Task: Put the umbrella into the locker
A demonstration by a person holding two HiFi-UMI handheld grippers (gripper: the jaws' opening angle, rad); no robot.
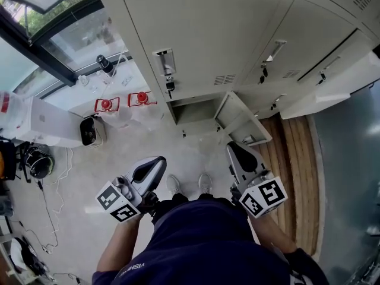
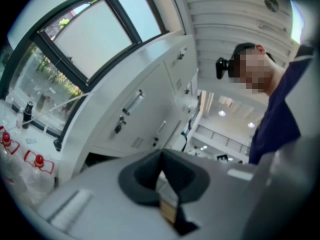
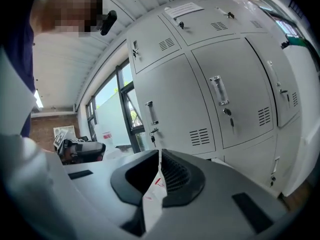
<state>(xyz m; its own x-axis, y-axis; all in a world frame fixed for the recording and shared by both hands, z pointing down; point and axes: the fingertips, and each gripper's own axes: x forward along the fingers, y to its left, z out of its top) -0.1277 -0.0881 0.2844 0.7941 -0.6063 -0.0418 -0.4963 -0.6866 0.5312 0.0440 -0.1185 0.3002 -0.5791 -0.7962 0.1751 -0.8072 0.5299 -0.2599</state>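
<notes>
No umbrella shows in any view. In the head view a low locker compartment [image 1: 193, 109] stands open, its door [image 1: 240, 121] swung out to the right, and its inside is too dark to read. My left gripper [image 1: 155, 162] is held close to my body at lower left, its jaws together with nothing between them. My right gripper [image 1: 236, 149] is at lower right, just short of the open door, jaws also together and empty. The left gripper view has the left gripper [image 2: 161, 154] aimed along the locker fronts. The right gripper [image 3: 159, 154] faces closed locker doors.
Two clear containers with red lids [image 1: 107, 104] sit on the floor left of the open compartment, beside a white box [image 1: 47, 123] and a small white appliance [image 1: 90, 130]. Cables [image 1: 53, 195] trail at left. Another locker door [image 1: 338, 82] hangs open at right over wooden boards [image 1: 297, 177].
</notes>
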